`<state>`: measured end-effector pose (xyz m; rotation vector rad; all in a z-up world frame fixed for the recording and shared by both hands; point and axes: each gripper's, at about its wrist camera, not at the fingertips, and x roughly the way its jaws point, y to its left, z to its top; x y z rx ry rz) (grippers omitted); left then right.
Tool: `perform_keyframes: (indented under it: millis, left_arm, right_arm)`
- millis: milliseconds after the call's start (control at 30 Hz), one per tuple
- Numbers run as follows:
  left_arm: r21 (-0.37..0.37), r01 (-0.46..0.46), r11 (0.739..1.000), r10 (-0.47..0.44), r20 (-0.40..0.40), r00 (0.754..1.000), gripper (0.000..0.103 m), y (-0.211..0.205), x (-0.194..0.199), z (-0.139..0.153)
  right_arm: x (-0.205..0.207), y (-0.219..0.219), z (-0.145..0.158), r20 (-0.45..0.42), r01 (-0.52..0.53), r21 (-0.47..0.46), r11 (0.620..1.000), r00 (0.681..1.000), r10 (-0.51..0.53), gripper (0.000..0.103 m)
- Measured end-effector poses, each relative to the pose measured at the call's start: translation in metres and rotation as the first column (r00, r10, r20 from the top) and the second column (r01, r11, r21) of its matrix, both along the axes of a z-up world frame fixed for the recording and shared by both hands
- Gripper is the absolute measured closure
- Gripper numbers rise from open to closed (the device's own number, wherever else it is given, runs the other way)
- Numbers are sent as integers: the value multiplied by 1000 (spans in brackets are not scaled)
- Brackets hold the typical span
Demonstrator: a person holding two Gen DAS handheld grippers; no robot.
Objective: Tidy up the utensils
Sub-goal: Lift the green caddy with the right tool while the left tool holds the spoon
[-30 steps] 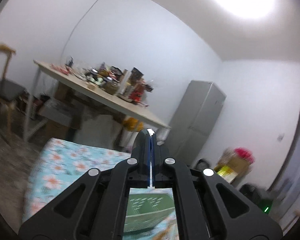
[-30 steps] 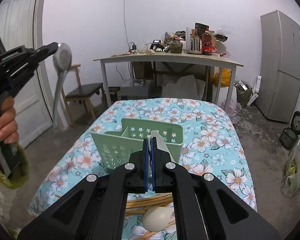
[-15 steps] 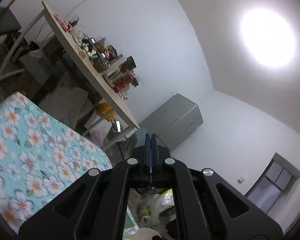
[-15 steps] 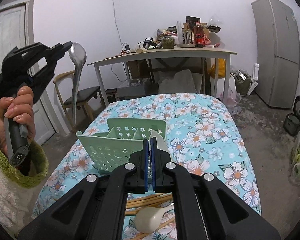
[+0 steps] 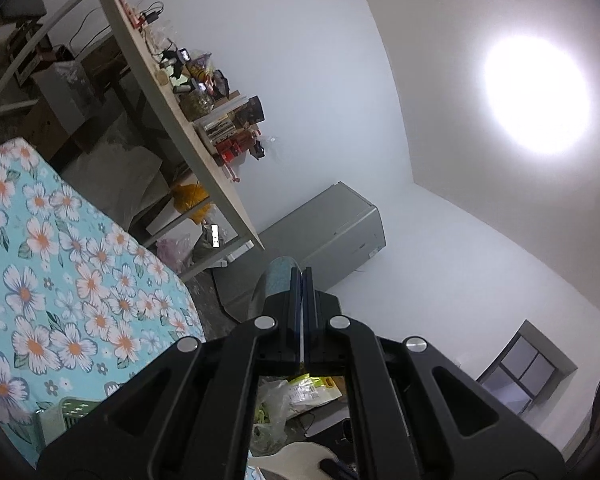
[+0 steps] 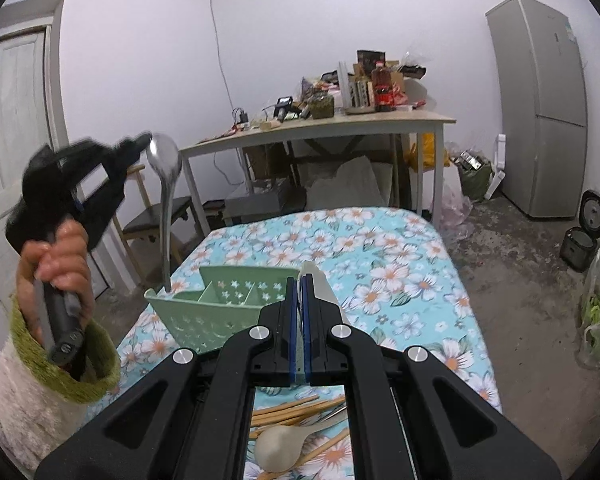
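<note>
Above the green basket (image 6: 216, 308), shiny metal spoon (image 6: 166, 184) bowl-up, clamped in left gripper (image 6: 142, 142)

Left wrist view tilts up past the fridge (image 5: 332, 240), seemingly rolled; right wrist view looks down, fridge (image 6: 540, 104) at right.

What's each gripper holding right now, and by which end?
Left gripper: metal spoon, pinched at the bowl's edge, handle hanging down over the green basket. Right gripper: shut on a white utensil; which end can't be told.
</note>
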<state>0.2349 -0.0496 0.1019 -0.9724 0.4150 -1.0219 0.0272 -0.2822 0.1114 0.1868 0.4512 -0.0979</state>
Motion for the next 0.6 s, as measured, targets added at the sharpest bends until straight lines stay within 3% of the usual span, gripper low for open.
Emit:
perform_keyframes:
  millis: [333, 600]
  left_arm:
    - [52, -50, 997, 51, -18, 999, 103, 9, 5, -35]
    - [82, -36, 996, 42, -65, 997, 103, 18, 6, -58]
  right_arm:
    - [-7, -3, 13, 34, 22, -5, 1000, 999, -22, 100]
    - [-13, -3, 24, 65, 29, 0, 1000, 997, -28, 100]
